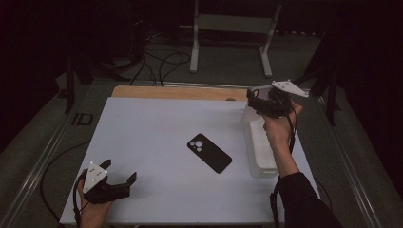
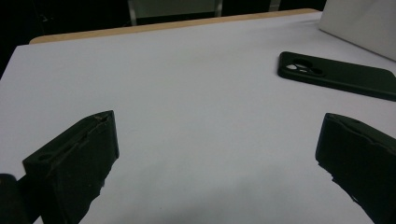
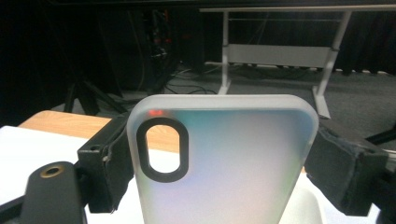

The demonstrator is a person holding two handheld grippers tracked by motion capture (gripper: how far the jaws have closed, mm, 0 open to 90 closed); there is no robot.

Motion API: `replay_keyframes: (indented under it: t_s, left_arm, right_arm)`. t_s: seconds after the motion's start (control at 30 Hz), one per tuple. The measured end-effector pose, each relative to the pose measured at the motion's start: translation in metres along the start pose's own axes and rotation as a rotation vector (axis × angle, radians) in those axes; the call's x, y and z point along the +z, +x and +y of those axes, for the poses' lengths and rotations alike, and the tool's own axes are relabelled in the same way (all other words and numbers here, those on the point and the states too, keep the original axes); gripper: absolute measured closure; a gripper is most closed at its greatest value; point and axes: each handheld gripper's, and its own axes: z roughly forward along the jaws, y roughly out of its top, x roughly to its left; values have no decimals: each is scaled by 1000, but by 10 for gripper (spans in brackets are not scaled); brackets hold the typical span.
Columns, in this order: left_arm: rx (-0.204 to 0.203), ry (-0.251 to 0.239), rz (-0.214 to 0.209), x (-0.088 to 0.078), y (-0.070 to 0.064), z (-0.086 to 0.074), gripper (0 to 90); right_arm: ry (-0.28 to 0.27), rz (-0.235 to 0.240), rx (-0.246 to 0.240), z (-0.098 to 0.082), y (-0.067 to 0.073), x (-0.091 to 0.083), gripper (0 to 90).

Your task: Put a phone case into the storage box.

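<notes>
Two grippers are at work over a white table [image 1: 157, 123], one in each of the person's hands. The right gripper [image 3: 224, 158] is up at the far right of the table, above the far end of a white bin [image 1: 259, 152] that sits along the right edge. Its jaws are clamped on the two long sides of a frosted, translucent phone case [image 3: 229, 163], which stands upright between them with its rounded top corners uppermost. A black-rimmed oval camera opening [image 3: 162, 149] sits near the case's upper left corner in the right gripper view, and a small red glint shows just above it. From the high view the right gripper [image 1: 266, 102] is held in the person's hand, the dark sleeve running back toward the near edge; the case itself is too small to pick out there.

A second case, a black phone case [image 1: 209, 153], lies flat near the middle of the table with its camera cutout turned toward the far left. It is well apart from both grippers and just left of the bin.

Down at the near left corner the left gripper [image 1: 119, 178] hovers low over bare table, jaws spread wide with nothing between them. In the left gripper view the black case [image 2: 338, 74] lies ahead to the right, beyond the jaw on that side.
</notes>
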Motion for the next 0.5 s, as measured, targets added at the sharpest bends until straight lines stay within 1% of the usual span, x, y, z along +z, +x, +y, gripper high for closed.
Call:
replay_keyframes:
  t_s: [0.1,0.17,0.3,0.33,0.5]
  left_arm:
    - [1,0,3,0,0,0,0]
    - [-1,-2,3,-1,0,0,0]
    - [-7,-5,5,-1,1,0,0]
    - [-8,-6,6,-1,1,0,0]
    - [-8,-5,4,-1,1,0,0]
  right_arm:
    - [9,-30,2,1,-6,5,166]
    - [11,-35,4,2,-8,7,166]
    - [26,-78,3,2,-18,15,166]
    - [32,-98,11,2,-22,18,166]
    - [53,-129,42,-3,-28,30,165]
